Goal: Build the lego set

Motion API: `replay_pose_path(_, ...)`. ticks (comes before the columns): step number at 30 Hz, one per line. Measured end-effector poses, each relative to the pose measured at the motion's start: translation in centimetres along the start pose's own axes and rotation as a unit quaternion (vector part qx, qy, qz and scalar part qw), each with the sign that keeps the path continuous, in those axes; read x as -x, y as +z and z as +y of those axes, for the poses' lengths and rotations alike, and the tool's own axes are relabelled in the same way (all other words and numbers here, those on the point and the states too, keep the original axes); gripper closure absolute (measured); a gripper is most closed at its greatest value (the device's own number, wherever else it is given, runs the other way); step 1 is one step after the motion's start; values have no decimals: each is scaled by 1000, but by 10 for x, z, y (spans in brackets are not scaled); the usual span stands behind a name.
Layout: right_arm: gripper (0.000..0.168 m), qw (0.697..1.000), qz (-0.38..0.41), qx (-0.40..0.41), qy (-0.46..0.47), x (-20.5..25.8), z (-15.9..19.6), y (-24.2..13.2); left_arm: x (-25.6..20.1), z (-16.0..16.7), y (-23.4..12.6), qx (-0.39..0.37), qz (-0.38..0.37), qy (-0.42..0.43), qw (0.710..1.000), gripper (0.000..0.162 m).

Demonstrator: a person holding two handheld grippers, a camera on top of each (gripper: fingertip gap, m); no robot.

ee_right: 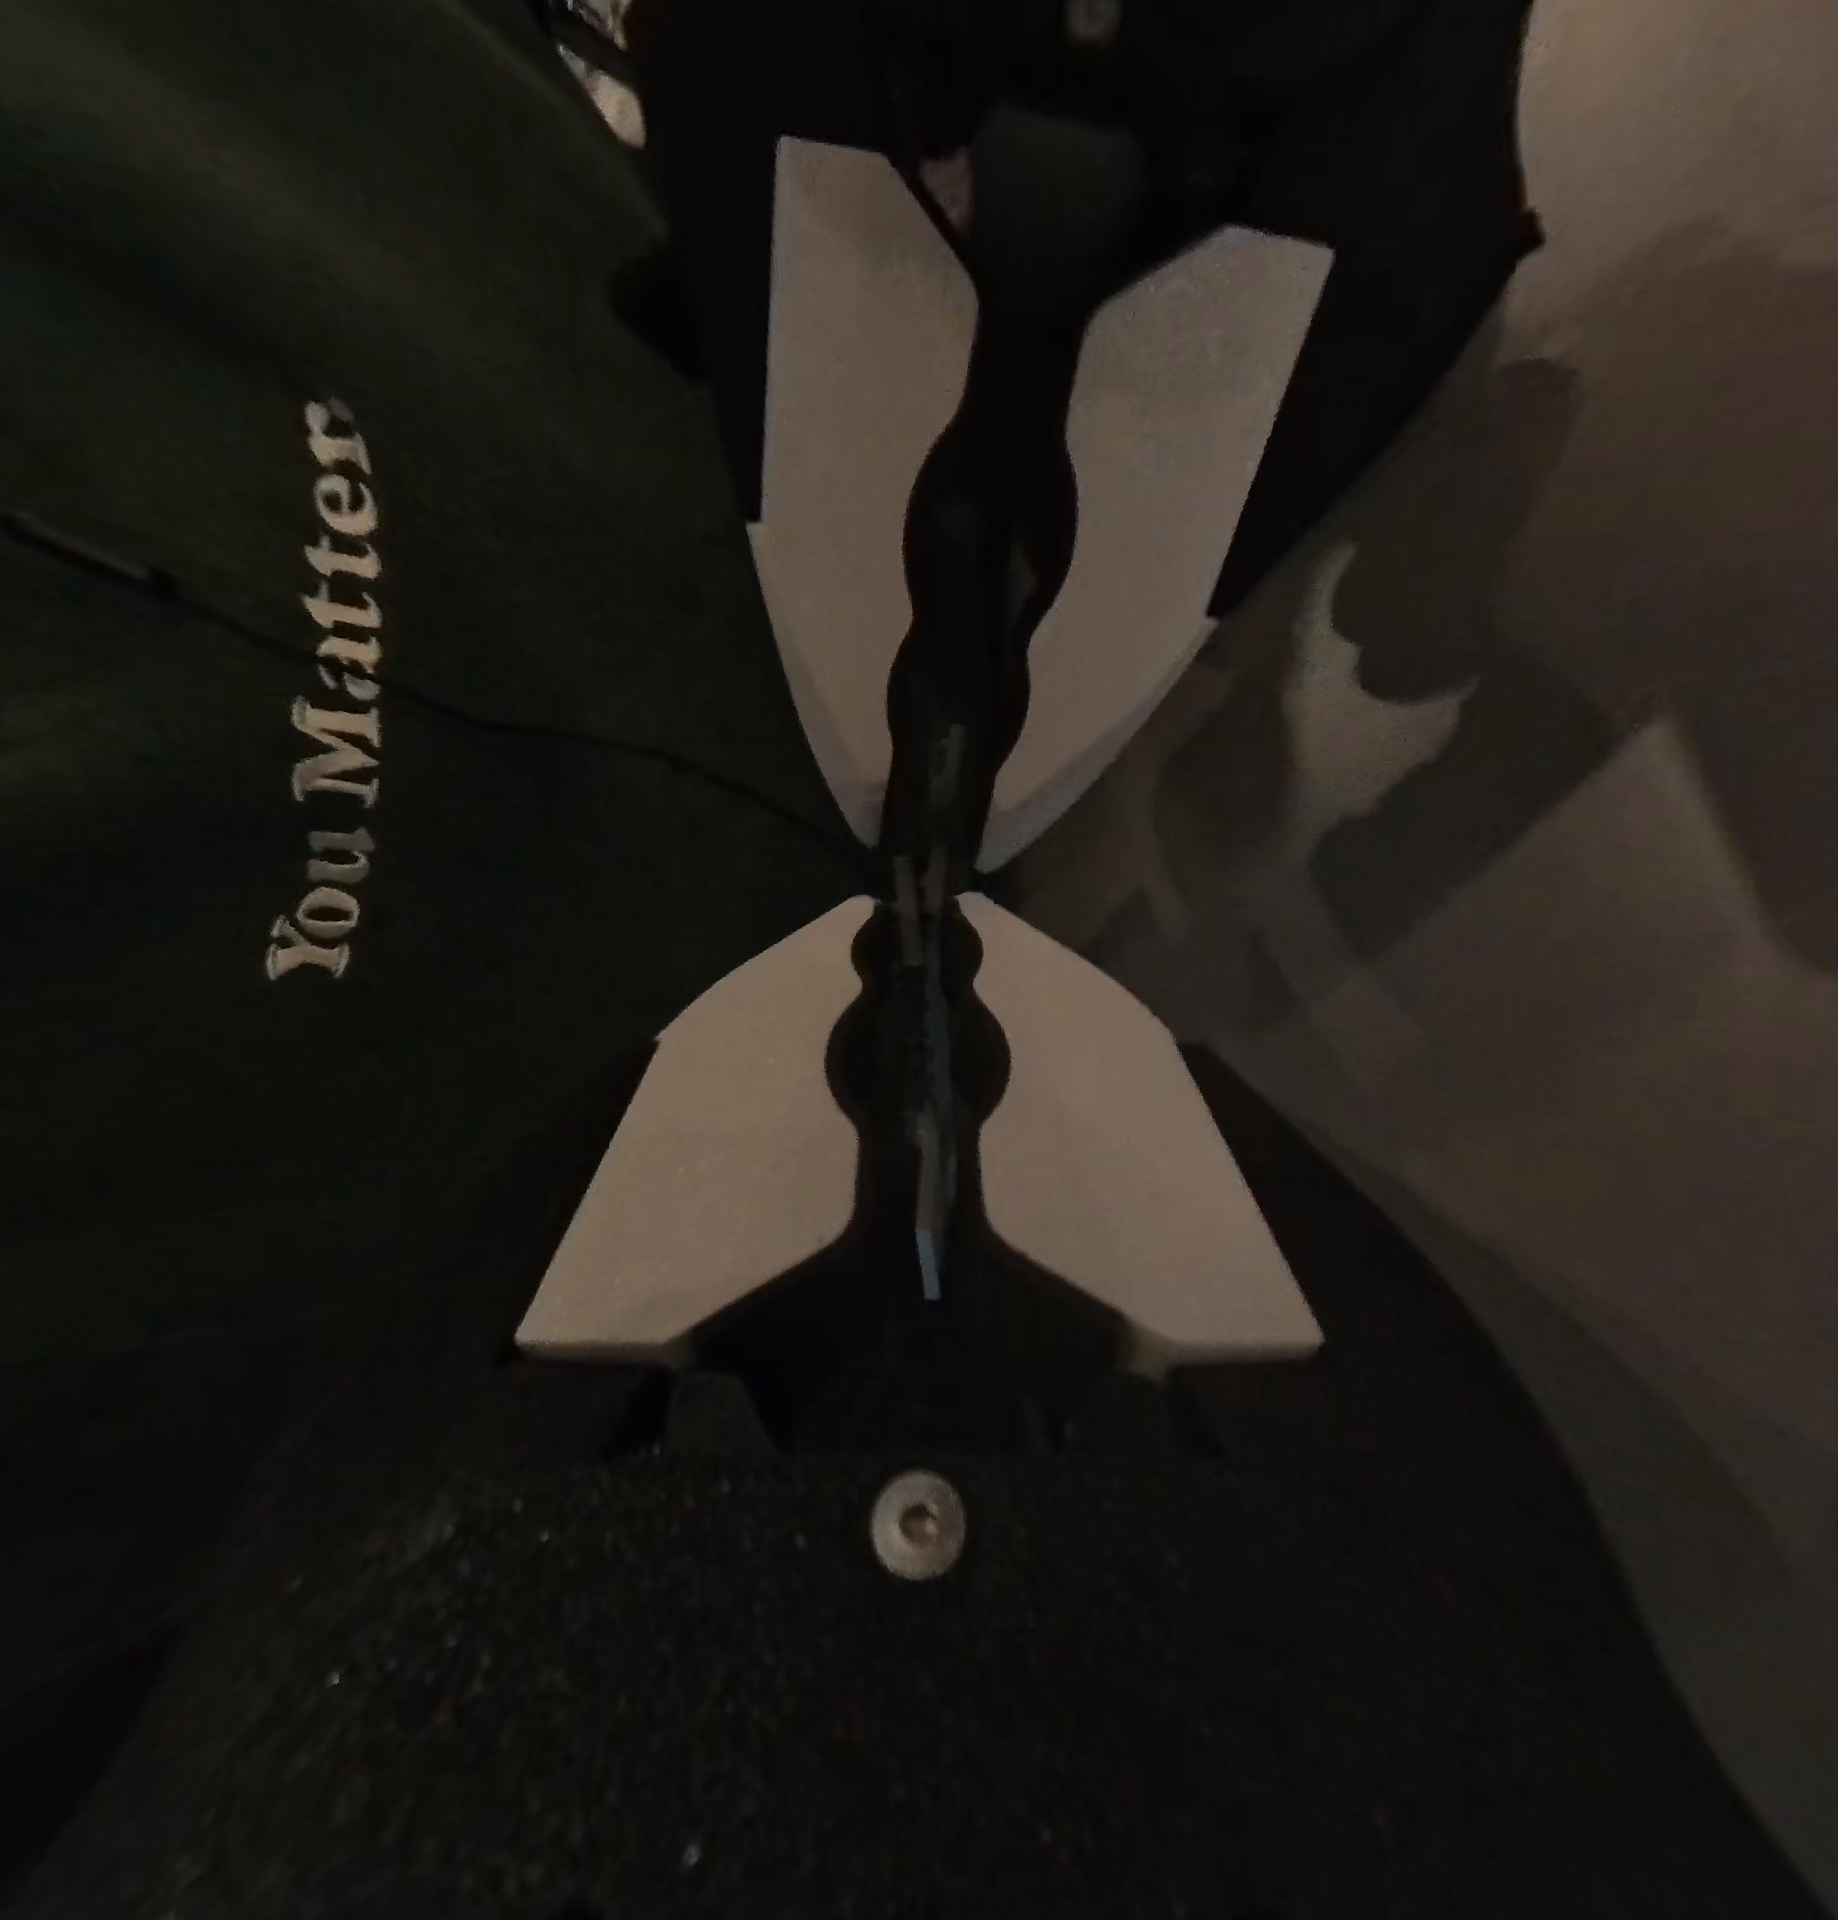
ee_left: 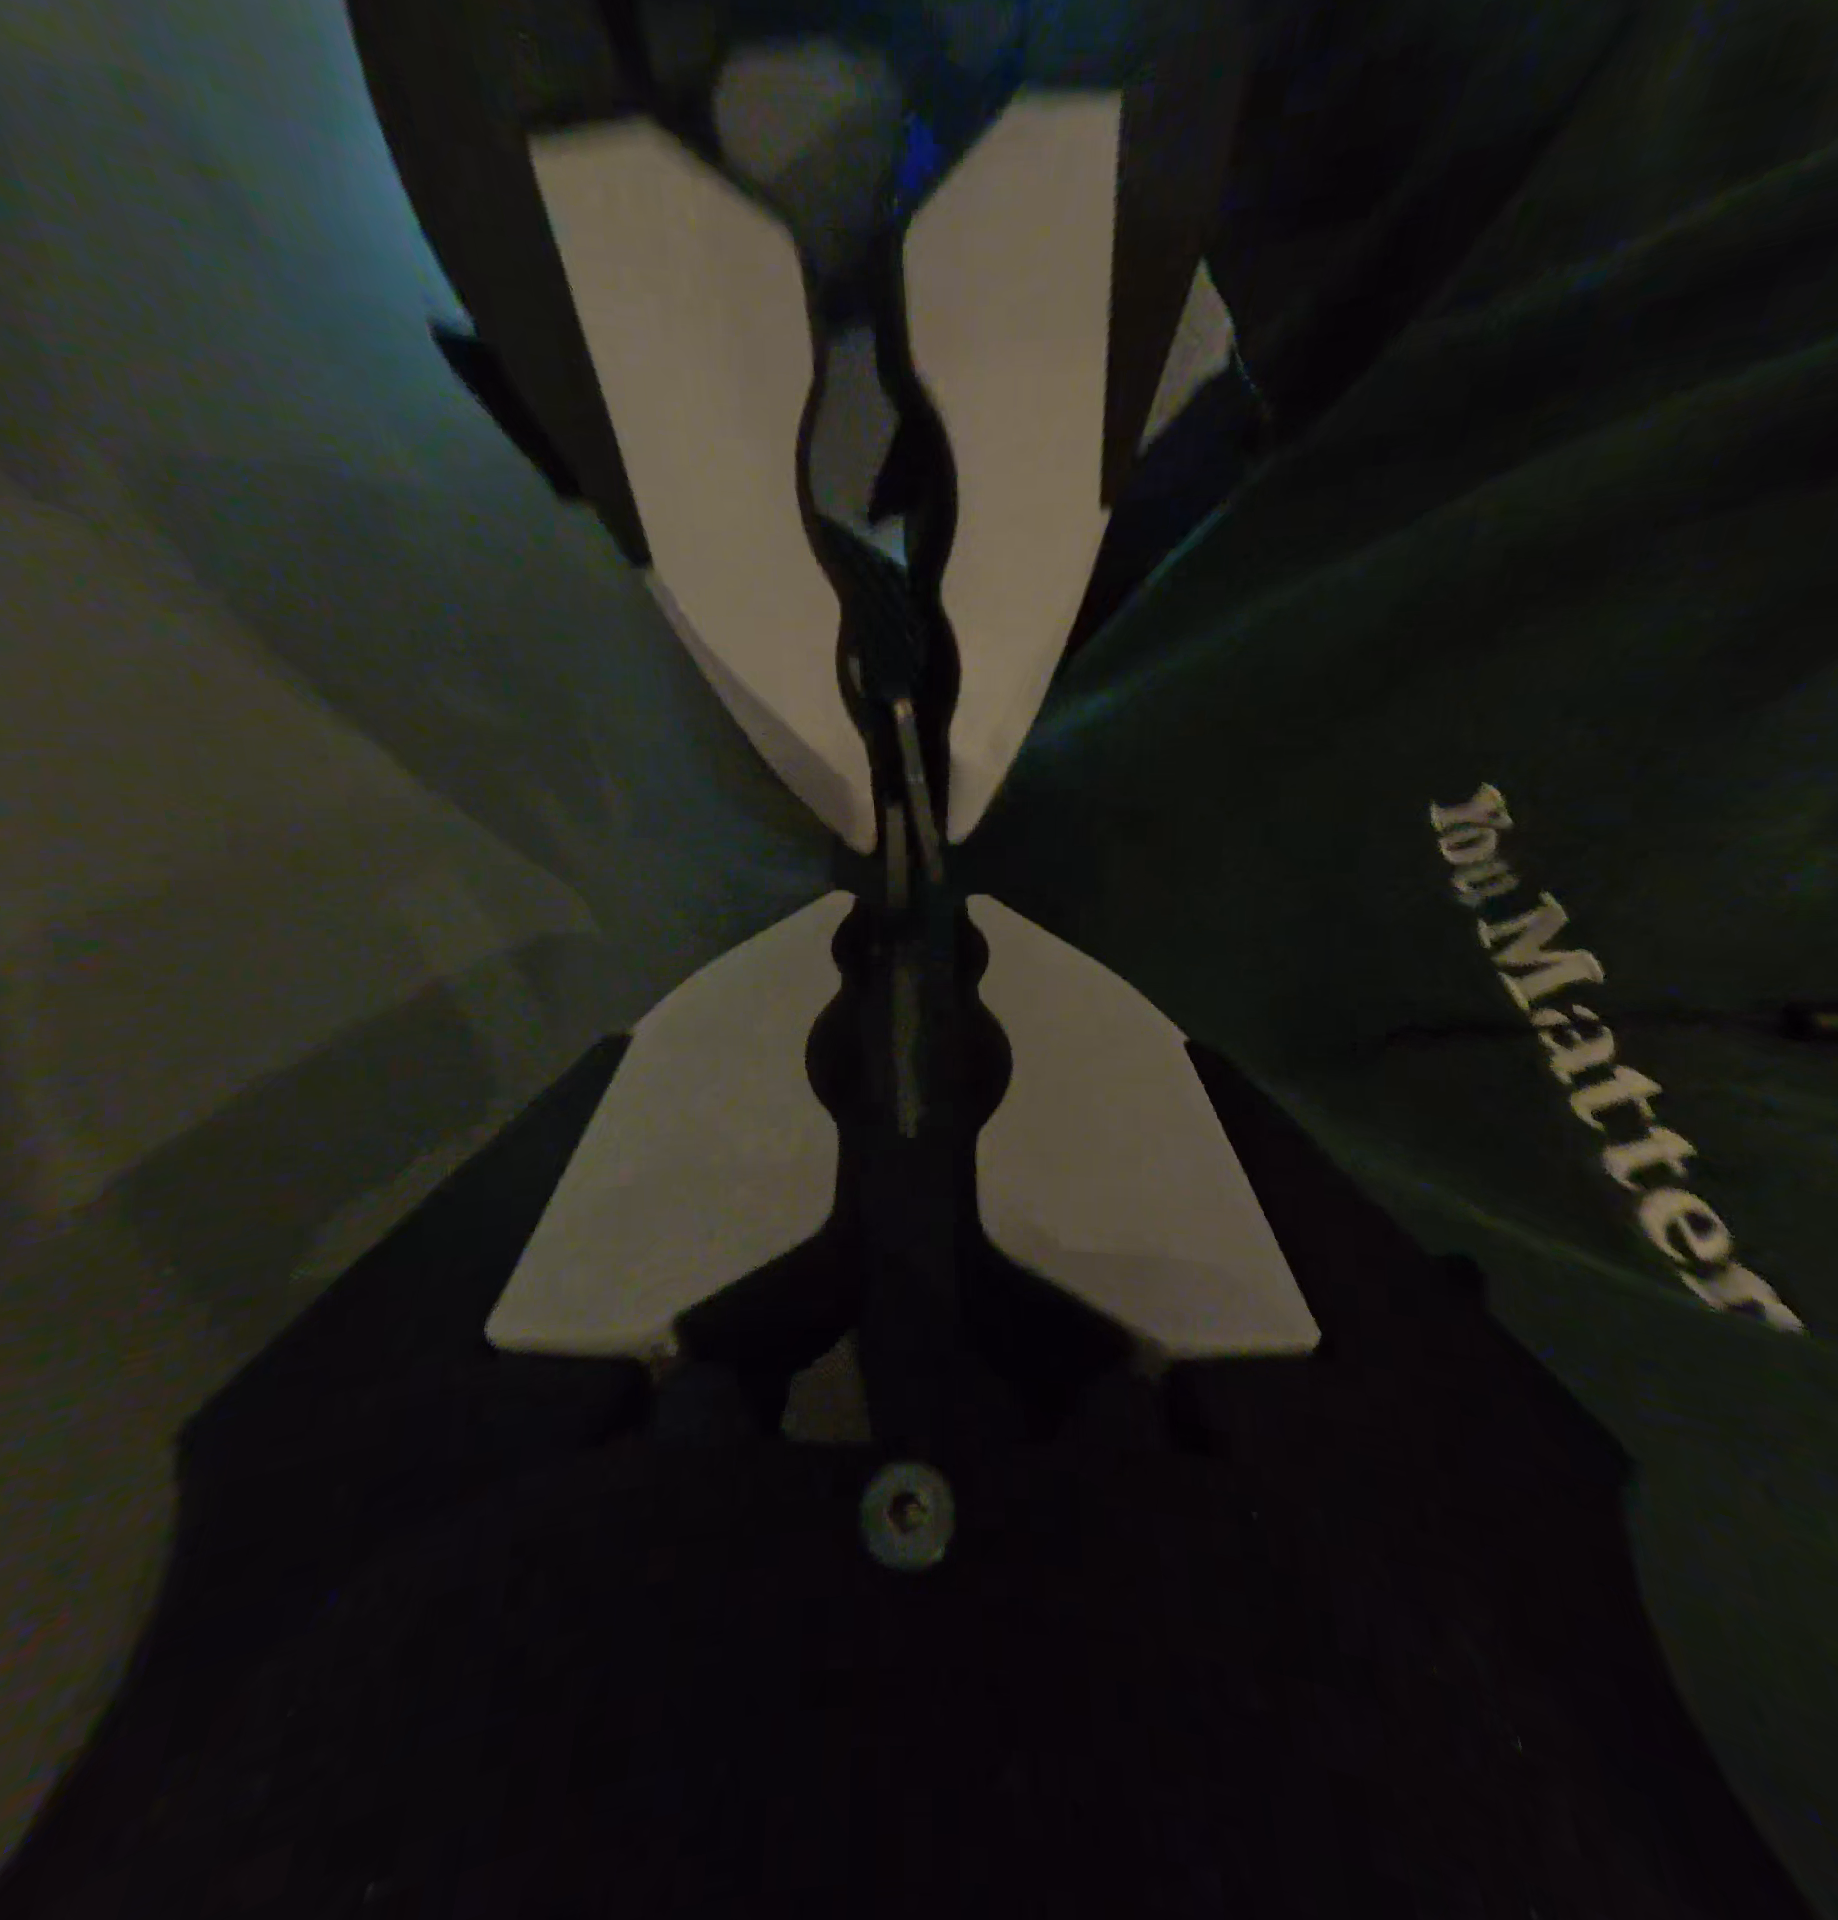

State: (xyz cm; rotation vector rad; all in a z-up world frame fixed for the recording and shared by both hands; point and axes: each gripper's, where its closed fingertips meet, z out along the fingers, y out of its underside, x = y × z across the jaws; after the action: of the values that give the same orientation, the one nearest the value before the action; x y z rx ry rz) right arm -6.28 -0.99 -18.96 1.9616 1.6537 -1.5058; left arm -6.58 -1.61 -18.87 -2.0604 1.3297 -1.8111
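Facing tip to tip beside a dark green garment (ee_left: 1414, 727), left claw (ee_left: 910, 906) and right claw (ee_right: 920, 910), both pressed together.

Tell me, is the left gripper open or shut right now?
Shut. In the left wrist view the left gripper has its two white fingers pressed together with no gap. Whether anything is pinched between them, I cannot tell.
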Motion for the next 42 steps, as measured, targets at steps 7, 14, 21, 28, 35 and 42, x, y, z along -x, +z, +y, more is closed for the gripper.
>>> replay_pose_path(7,159,999,37,-29,-8,-7,-9,-5,6,-8,0,-26,-63,30,997,149)
replay_pose_path(14,159,994,81,-71,-27,-10,-19,-12,11,-17,-9,-59,-112,50,991,153)
replay_pose_path(21,159,973,159,-125,-113,-3,-34,-24,7,-31,-22,-84,-170,136,972,154)
replay_pose_path(28,159,954,196,-148,-171,7,-39,-25,1,-34,-24,-92,-191,192,958,155)
replay_pose_path(35,158,928,239,-135,-253,11,-36,-21,-4,-33,-21,-61,-267,310,910,154)
replay_pose_path(42,159,915,258,-155,-267,8,-34,-19,-3,-31,-20,-64,-272,319,906,154)
